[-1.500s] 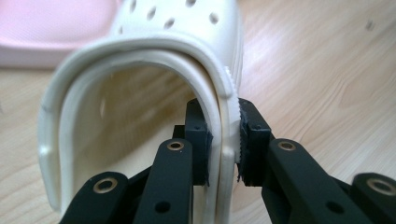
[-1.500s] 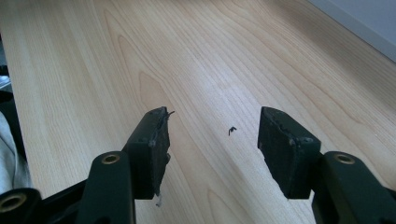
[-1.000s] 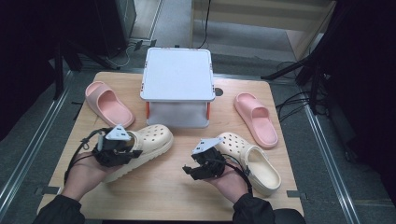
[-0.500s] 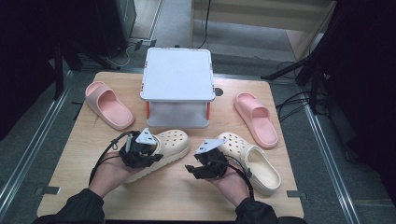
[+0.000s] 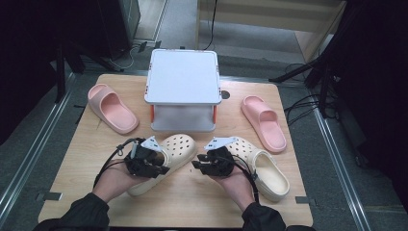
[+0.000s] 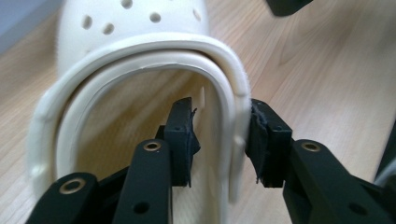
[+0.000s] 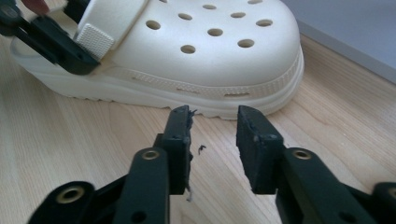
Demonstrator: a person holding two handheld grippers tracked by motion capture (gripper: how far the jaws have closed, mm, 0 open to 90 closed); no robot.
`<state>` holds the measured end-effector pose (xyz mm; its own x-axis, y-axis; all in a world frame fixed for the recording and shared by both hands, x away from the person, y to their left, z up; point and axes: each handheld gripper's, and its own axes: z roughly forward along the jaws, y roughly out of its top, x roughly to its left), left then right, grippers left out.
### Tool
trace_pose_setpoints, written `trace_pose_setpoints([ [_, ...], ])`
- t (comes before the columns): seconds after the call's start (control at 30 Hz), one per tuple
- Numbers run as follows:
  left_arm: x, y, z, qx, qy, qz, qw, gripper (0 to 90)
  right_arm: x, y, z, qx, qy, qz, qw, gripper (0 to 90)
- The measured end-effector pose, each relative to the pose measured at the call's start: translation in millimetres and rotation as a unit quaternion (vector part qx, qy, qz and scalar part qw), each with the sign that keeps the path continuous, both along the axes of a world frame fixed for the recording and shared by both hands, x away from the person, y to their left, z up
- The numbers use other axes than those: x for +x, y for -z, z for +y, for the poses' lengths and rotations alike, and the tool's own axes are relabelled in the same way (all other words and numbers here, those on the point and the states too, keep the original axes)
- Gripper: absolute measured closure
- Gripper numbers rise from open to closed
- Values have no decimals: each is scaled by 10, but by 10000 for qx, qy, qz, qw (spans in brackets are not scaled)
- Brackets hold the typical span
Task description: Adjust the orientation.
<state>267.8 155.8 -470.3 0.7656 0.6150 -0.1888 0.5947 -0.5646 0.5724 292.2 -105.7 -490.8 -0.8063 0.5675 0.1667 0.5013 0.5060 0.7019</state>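
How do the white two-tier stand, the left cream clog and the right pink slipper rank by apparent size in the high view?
1. White two-tier stand: clearly largest.
2. Left cream clog and right pink slipper: look about alike. The left tool and hand cover the clog's heel, so I won't rank them.

High view: table evenly and brightly lit from overhead; surroundings beyond its edges fall to near black. Shadows soft and short, pooling beneath the white stand near the far edge. Image slightly soft, with mild compression. Gripper views: sharp at mid-distance, nearest black jaw parts slightly blurred, far background defocused. No glare; cream clog slightly overexposed.
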Motion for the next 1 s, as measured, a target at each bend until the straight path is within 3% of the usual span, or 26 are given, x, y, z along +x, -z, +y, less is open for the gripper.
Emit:
trace_pose_setpoints([
  [0.17,-111,-195,205,-236,-63,-32,9997,622,20,12,50,-38,8,34,10000,731],
  [0.2,-134,-229,252,-226,-49,-117,9997,639,21,19,66,-52,8,59,10000,738],
  [0.27,-165,-296,340,-238,-21,-204,9995,727,19,35,95,-111,-4,36,9999,754],
  [0.37,-155,-342,469,-156,-179,-266,9994,823,-5,30,129,-152,-18,-8,9999,781],
  [0.5,-101,-288,631,13,-440,-230,9988,858,-10,29,150,-120,-28,-9,9999,789],
  [0.63,-39,-210,750,41,-641,-155,9978,879,-32,79,202,-54,-32,63,10000,809],
  [0.77,47,-76,885,84,-986,-109,9950,877,-50,101,262,-128,-85,46,9999,855],
  [0.83,99,16,927,42,-1111,9,9938,877,-53,111,292,-152,-102,75,9998,867],
  [0.93,150,136,920,138,-1074,142,9940,876,-52,136,345,-205,-130,92,9997,868],
  [1.0,159,178,882,88,-1021,226,9945,875,-35,153,376,-231,-151,71,9996,868],
])
